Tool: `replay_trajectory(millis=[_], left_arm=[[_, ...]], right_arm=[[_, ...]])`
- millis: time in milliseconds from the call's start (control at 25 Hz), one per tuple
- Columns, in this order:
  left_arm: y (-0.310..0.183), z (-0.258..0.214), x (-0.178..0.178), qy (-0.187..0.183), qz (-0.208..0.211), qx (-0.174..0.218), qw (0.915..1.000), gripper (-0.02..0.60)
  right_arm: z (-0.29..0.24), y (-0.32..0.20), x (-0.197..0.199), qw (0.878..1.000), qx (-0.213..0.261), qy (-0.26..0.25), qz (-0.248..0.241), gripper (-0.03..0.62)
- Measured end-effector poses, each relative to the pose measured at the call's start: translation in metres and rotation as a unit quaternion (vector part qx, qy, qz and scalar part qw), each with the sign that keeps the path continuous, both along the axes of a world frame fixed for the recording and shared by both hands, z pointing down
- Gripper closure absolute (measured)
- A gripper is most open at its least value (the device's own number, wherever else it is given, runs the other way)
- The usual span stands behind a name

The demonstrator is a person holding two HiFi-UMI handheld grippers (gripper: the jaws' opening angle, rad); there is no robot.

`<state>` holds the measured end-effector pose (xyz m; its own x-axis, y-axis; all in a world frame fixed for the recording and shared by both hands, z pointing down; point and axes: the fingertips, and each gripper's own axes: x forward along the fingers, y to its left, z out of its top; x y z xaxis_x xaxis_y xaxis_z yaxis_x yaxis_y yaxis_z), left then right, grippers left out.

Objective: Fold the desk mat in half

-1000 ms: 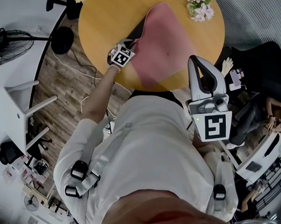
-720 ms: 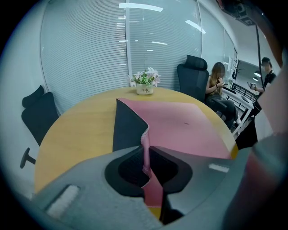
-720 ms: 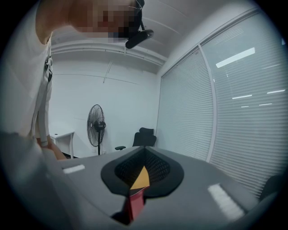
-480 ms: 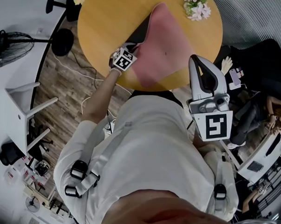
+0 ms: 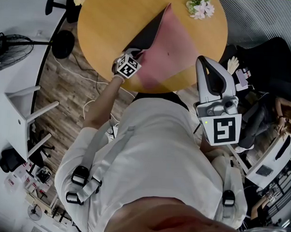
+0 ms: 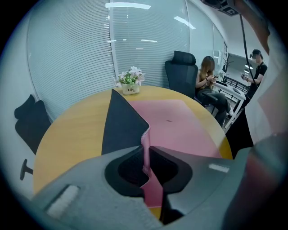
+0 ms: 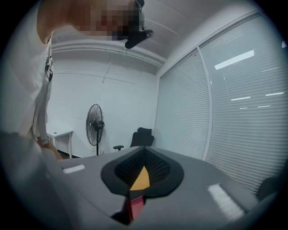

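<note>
A pink desk mat (image 5: 175,47) lies on the round wooden table (image 5: 106,25). Its left edge is raised, so the dark underside (image 5: 149,34) faces the left. My left gripper (image 5: 137,54) is shut on that raised edge near the table's front rim. In the left gripper view the thin pink edge (image 6: 146,148) stands upright between the left gripper (image 6: 146,152) jaws, the dark underside (image 6: 121,126) to its left. My right gripper (image 5: 204,63) is held upright off the table's right side; its tips (image 7: 143,150) meet with nothing between them.
A small pot of flowers (image 5: 201,7) stands at the table's far rim beside the mat. A black office chair (image 6: 182,72) and a seated person (image 6: 209,83) are beyond the table's right. A standing fan (image 5: 9,44) and white desk (image 5: 21,98) are at the left.
My left gripper has lifted the mat's left edge higher, and a much larger stretch of dark underside shows. The right gripper has stayed where it was.
</note>
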<state>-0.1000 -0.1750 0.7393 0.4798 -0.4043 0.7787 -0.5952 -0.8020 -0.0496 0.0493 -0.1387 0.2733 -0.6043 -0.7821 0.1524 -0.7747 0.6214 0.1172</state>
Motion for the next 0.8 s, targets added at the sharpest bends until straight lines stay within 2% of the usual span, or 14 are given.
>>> replay_trajectory(millis=[320, 800], left_arm=[[0.023, 0.003, 0.014, -0.020, 0.032, 0.002, 0.9993, 0.541], [0.075, 0.015, 0.032, -0.034, 0.077, -0.022, 0.9962, 0.541]], right_arm=[[-0.001, 0.002, 0.011, 1.000, -0.001, -0.003, 0.003, 0.589], [0.000, 0.008, 0.026, 1.000, -0.002, -0.009, 0.012, 0.589]])
